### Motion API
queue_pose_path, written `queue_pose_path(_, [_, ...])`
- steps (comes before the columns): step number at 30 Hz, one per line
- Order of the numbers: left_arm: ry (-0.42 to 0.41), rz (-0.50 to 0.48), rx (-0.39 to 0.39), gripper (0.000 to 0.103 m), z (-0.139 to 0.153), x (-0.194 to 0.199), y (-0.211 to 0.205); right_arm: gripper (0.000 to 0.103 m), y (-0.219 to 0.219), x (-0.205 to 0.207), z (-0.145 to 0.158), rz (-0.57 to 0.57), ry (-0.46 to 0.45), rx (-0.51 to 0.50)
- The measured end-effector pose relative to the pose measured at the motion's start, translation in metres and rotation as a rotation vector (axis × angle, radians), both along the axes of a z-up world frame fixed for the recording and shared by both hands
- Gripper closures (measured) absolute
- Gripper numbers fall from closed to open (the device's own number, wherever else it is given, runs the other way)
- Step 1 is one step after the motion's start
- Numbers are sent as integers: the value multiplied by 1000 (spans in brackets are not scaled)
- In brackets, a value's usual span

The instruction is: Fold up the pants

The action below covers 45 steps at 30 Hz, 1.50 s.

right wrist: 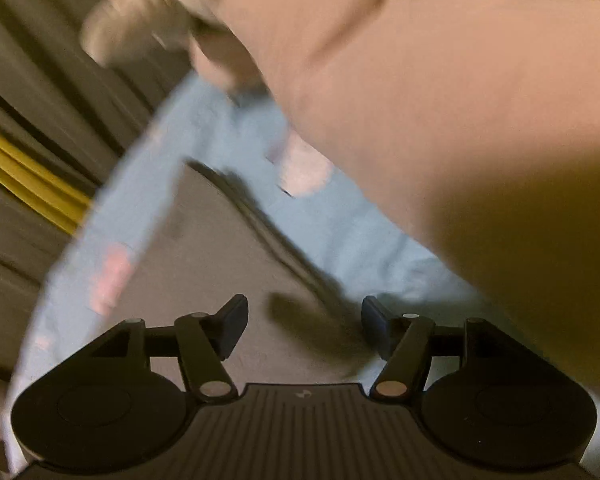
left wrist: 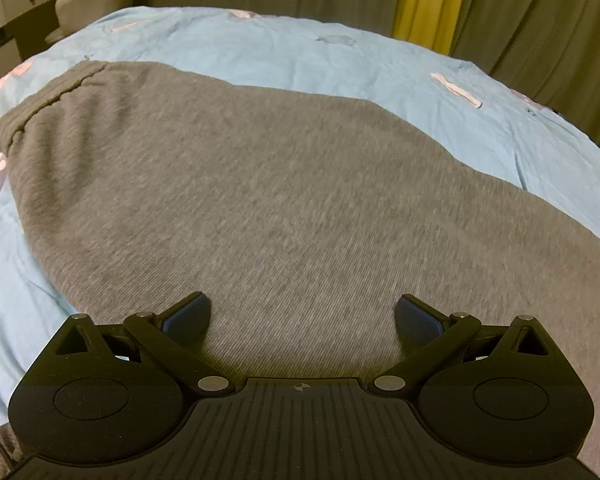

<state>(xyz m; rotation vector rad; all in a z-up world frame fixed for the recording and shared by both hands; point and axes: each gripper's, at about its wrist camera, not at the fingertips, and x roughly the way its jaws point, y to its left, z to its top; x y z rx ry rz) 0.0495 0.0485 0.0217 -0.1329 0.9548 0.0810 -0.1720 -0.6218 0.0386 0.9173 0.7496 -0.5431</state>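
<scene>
While the grey pants point(left wrist: 228, 200) lie flat on the light blue bedsheet point(left wrist: 340, 64), their long axis runs from the waistband point(left wrist: 40, 108) at upper left toward lower right. Left gripper point(left wrist: 302, 318) hovers above them, jaws wide, empty. Right gripper point(right wrist: 304, 330), blurred, jaws apart, nothing between.

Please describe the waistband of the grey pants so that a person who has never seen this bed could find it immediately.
Look at the light blue bedsheet with pink patterns, where the grey pants lie spread flat. Follow the pants to their far left end in the left wrist view. There the waistband is a gathered strip set off by a dark stitched seam, the only puckered part of smooth cloth.
</scene>
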Motion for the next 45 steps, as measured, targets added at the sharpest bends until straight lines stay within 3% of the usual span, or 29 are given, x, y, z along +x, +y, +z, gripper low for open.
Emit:
queue_pose_path(2, [-1, 3, -5, 0, 0, 0, 1, 42, -6, 3, -8, 27, -3, 41])
queue_pose_path(4, [0, 5, -5, 0, -1, 0, 0, 55, -6, 2, -7, 62, -20, 49])
queue_pose_path(5, [3, 5, -2, 0, -1, 1, 0, 72, -4, 2, -5, 80, -12, 36])
queue_pose_path(6, [5, 4, 4, 0, -2, 2, -1, 77, -5, 2, -5, 102, -21, 47])
queue_pose_path(9, [10, -2, 20, 0, -3, 3, -3, 76, -8, -3, -5, 115, -81, 96])
queue_pose_path(11, [10, -4, 26, 0, -3, 3, -3, 66, -10, -1, -8, 104, -65, 98])
queue_pose_path(14, [10, -1, 18, 0, -2, 2, -2, 65, -8, 2, -13, 82, -60, 123])
queue_pose_path(17, [7, 3, 5, 0, -2, 1, 0, 78, -2, 8, -6, 86, -45, 78])
queue_pose_path(21, [6, 5, -9, 0, -1, 1, 2, 81, 12, 18, 11, 101, 5, -23])
queue_pose_path(25, [1, 8, -30, 0, 0, 0, 5, 82, 41, 37, 51, 143, 20, -197])
queue_pose_path(31, [-8, 18, -78, 0, 3, -3, 11, 82, 136, 96, 130, 305, -106, -425])
queue_pose_path(34, [-19, 27, -111, 0, 5, -7, 17, 82, 225, 125, 148, 531, -136, -606])
queue_pose_path(37, [-26, 33, -125, 0, 6, -8, 19, 82, 316, 146, 128, 792, -141, -657])
queue_pose_path(40, [-29, 14, -105, 0, 6, -9, 16, 82, 376, 163, 79, 965, -56, -592])
queue_pose_path(42, [-33, -7, -97, 0, 6, -10, 13, 80, 399, 173, 42, 1031, 34, -512])
queue_pose_path(45, [-37, -31, -95, 0, 5, -10, 10, 80, 414, 166, 37, 1023, 29, -601])
